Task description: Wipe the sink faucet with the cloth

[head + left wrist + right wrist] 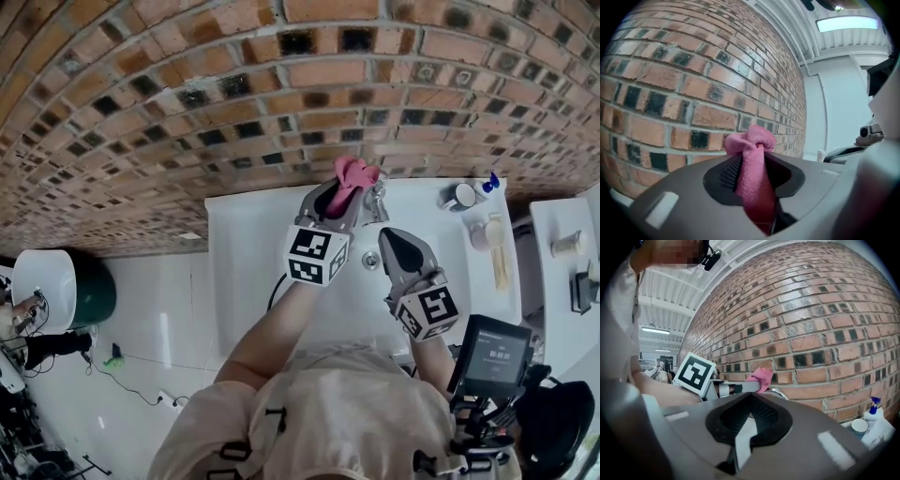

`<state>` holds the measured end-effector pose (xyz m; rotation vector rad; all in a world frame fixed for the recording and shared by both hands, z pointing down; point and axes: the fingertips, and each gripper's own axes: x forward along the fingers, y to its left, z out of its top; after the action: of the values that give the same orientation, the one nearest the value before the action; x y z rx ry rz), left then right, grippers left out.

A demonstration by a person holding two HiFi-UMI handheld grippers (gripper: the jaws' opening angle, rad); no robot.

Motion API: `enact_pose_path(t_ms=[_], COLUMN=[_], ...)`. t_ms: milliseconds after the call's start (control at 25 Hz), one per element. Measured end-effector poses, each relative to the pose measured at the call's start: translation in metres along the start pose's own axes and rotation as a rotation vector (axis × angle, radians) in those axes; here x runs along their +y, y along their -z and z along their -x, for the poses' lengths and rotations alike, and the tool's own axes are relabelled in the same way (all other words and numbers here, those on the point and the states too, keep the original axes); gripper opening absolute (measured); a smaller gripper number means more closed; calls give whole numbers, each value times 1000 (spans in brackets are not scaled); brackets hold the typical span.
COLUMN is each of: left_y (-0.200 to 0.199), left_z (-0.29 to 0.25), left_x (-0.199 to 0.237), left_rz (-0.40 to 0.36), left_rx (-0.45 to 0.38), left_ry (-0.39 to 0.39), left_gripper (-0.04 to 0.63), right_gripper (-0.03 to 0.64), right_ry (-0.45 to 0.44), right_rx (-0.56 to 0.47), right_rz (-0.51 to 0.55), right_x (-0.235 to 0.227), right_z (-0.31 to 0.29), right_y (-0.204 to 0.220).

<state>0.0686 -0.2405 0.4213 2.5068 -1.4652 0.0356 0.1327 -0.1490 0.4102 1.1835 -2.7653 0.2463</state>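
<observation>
The red-brown brick wall [187, 94] with dark recessed gaps fills the upper part of the head view, and it stands directly behind everything you work on. Below it lies the white rectangular sink counter [239, 281], with the basin in its middle.

Your left gripper [342, 202], grey with a black-and-white marker cube, reaches over the basin toward the wall. Its jaws are clamped on the pink microfibre cloth [754, 173]. In the left gripper view the cloth runs up between the two dark pads and comes out past the tips as a rounded bunch. In the head view this bunch [354, 174] is close to the wall, at the back edge of the sink.

Your right gripper [401, 246] hangs over the basin, to the right of the left one and a little nearer to you. Its tips are together and nothing is between them.

The chrome metal faucet [780, 392] stands just beside the bunch of cloth, on its right side. Whether the cloth touches the faucet, I cannot tell.

On the right back part of the counter stands a white mug [459, 196], and just beside it a small spray bottle with a blue top [490, 183].
</observation>
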Motion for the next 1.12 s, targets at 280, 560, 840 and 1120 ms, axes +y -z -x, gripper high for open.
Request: enact_pose_path(t_ms=[280, 560, 840, 1120], left_y=[10, 46, 105, 100], left_z=[-33, -49, -47, -36], left_x=[-32, -56, -35, -32], left_rz=[-29, -63, 87, 115], left_rx=[41, 138, 267, 263], left_ry=[100, 177, 135, 124], left_gripper=[114, 112, 112, 114], right_gripper=[-9, -9, -9, -9], right_ry=[31, 71, 86, 62], right_rx=[3, 18, 33, 40], right_rz=[-7, -28, -44, -50], right_x=[-10, -20, -25, -20], right_z=[6, 17, 22, 19], right_y=[6, 13, 22, 21])
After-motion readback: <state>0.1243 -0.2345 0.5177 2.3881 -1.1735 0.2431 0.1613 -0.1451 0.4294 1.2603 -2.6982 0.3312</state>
